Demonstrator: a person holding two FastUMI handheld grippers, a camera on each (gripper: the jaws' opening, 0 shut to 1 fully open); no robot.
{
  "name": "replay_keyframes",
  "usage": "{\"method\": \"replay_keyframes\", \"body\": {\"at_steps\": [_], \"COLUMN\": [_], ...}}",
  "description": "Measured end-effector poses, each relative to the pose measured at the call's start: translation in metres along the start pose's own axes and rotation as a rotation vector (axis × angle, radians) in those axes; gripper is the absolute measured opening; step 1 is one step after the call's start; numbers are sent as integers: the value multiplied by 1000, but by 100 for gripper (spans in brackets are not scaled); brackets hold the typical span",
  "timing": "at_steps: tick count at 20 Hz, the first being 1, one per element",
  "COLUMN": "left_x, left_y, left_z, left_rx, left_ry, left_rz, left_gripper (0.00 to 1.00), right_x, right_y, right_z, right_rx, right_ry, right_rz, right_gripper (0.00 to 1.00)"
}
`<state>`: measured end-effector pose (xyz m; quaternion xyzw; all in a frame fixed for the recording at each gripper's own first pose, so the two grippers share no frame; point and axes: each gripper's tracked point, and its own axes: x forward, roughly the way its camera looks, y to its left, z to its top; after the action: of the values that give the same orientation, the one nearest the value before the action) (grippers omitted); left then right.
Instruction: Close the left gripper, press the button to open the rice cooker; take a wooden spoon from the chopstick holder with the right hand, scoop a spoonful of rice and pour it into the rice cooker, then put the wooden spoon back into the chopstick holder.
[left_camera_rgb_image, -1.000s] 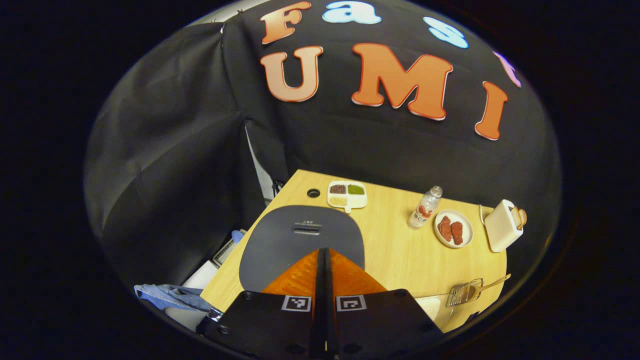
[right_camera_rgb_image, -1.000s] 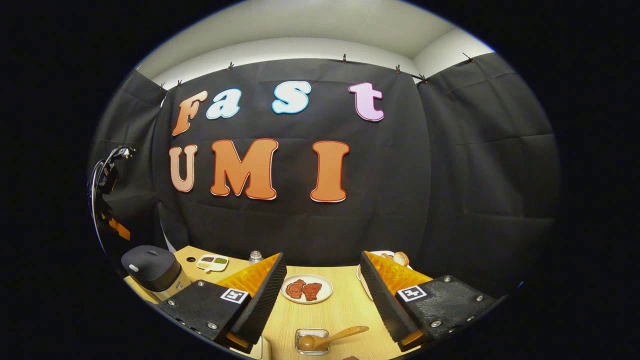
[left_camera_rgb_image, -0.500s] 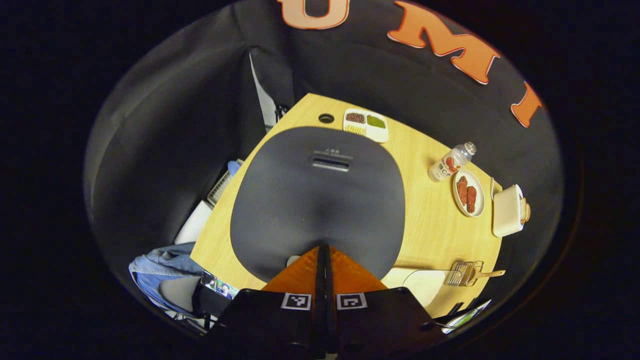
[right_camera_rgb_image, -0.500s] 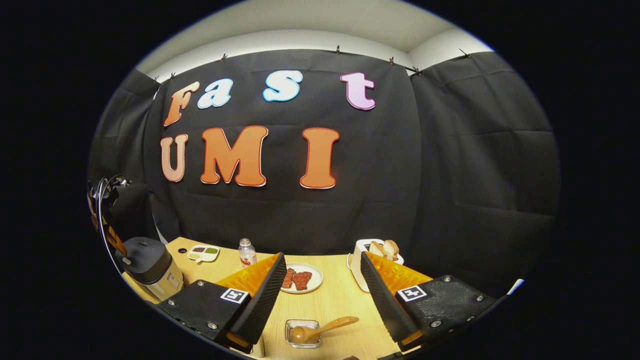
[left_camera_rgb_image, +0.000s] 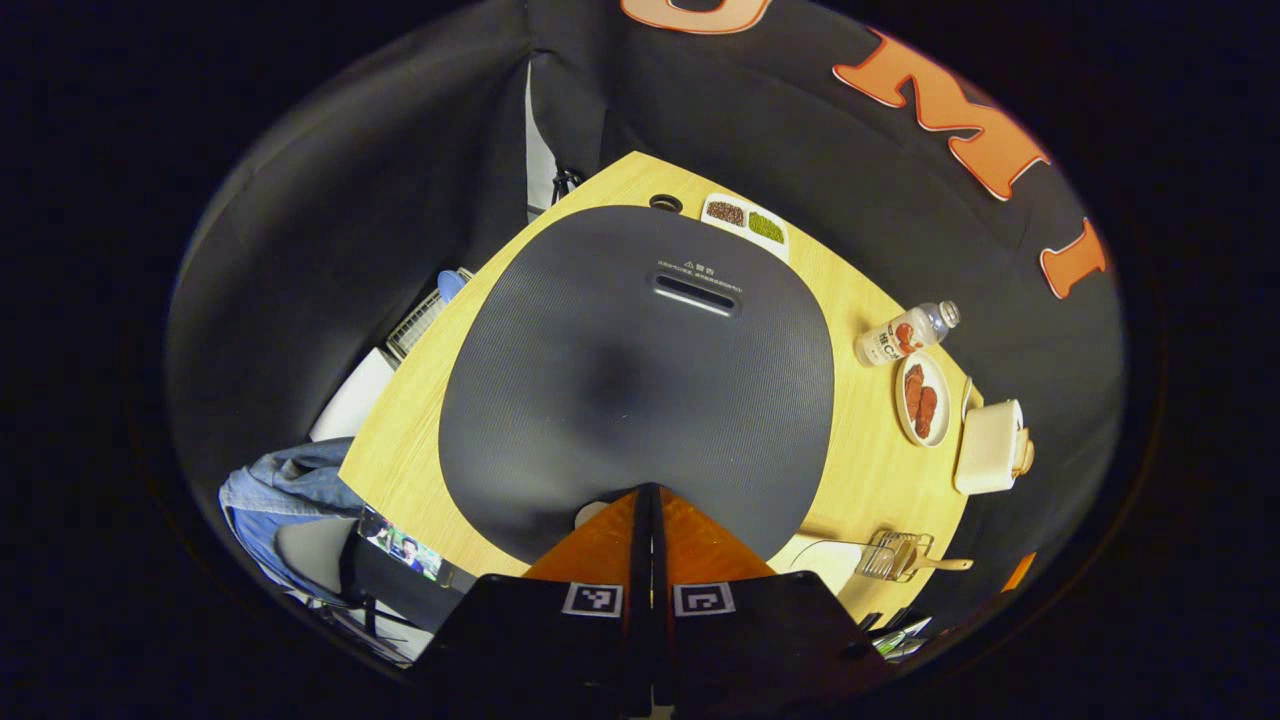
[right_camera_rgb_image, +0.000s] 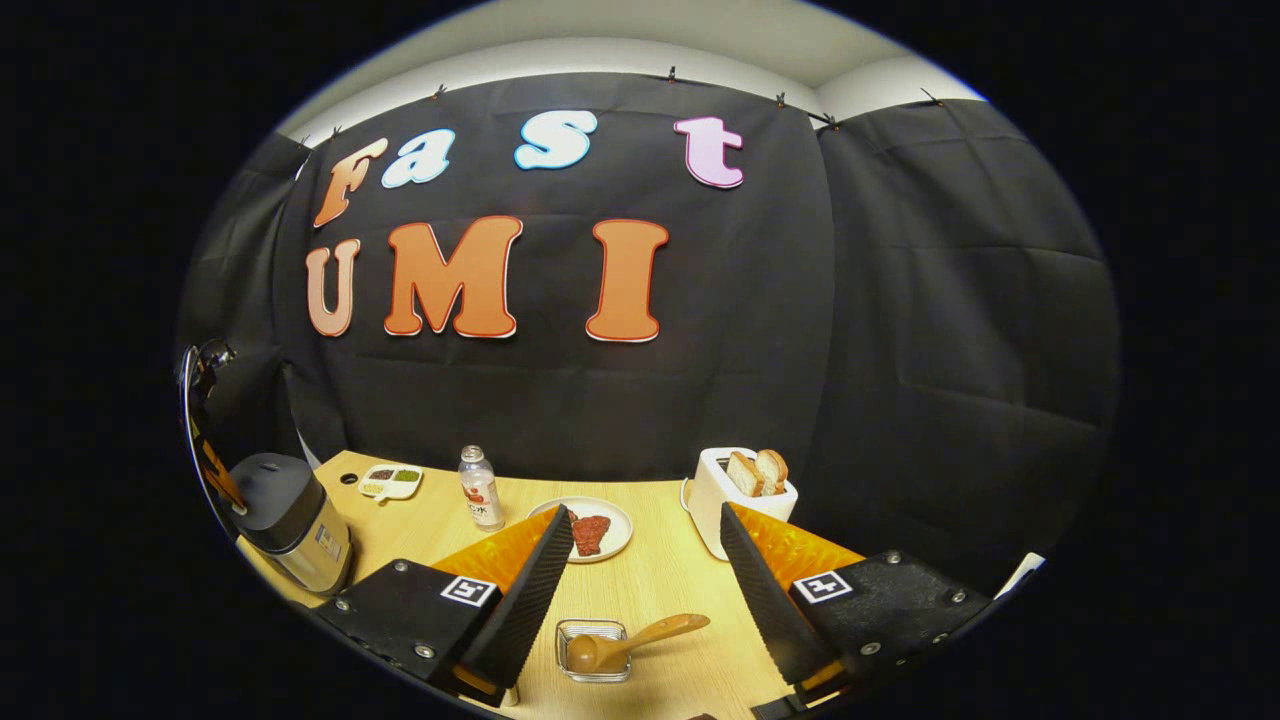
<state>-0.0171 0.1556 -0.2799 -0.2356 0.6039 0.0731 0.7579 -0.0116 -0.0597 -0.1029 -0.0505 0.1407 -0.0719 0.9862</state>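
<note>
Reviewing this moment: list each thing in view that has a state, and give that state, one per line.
rice cooker: lid down, closed
left gripper: shut, tips at the lid's front edge
right gripper: open, holding nothing
wooden spoon: lying in the chopstick holder, handle over its rim
bottle: upright, capped
toaster: two bread slices sticking up

No legible text. Small print with a warning triangle on the rice cooker (left_camera_rgb_image: 640, 370) lid, upper centre, too tiny to read; bottle (left_camera_rgb_image: 903, 334) label at right likewise blurred.
</note>
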Motion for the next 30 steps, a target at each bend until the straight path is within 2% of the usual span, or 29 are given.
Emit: {"method": "replay_keyframes", "body": {"at_steps": [2,6,8,9,10,11,13,15,18,20,21,24,25,26,27,29,30], "left_x": [0,-9,-24,-36,-49,-64,-89,-109,-155,-174,-185,-208,-214,-216,-217,-221,-225], "left_y": [-1,-1,-7,-12,-17,-19,-26,-27,-47,-61,-68,-93,-96,-100,-100,-101,-101], "left_z": [1,0,10,18,27,37,56,71,86,89,88,84,79,76,73,66,67], "left_rx": [-23,81,109,111,119,127,141,139,196,245,265,317,326,335,339,332,318], "left_ry": [-23,-143,-257,-329,-412,-500,-624,-724,-897,-987,-1028,-1100,-1110,-1111,-1108,-1120,-1141], "left_rz": [-20,-12,6,3,-9,-21,-19,39,69,84,82,44,36,24,27,28,24], "left_gripper": [5,5,5,0,0,5,5,5,5,5,2,7,16,16,33,46,65], "right_x": [3,10,14,16,17,17,17,18,19,21,24,26,27,28,32,36,39], "right_y": [6,1,-3,-4,-2,-1,2,1,-3,-9,-13,-23,-26,-28,-28,-28,-26], "right_z": [-6,-21,-29,-34,-39,-44,-55,-68,-91,-102,-108,-122,-128,-133,-136,-146,-152], "right_rx": [11,43,61,65,64,58,47,56,71,87,91,112,118,126,136,141,137], "right_ry": [21,72,87,98,107,116,142,171,235,265,279,307,325,338,346,369,383], "right_rz": [18,28,16,14,13,12,23,29,19,2,-13,-48,-51,-54,-51,-43,-37], "right_gripper": [92,92,92,92,92,92,92,92,93,93,93,92,92,93,92,92,92]}}
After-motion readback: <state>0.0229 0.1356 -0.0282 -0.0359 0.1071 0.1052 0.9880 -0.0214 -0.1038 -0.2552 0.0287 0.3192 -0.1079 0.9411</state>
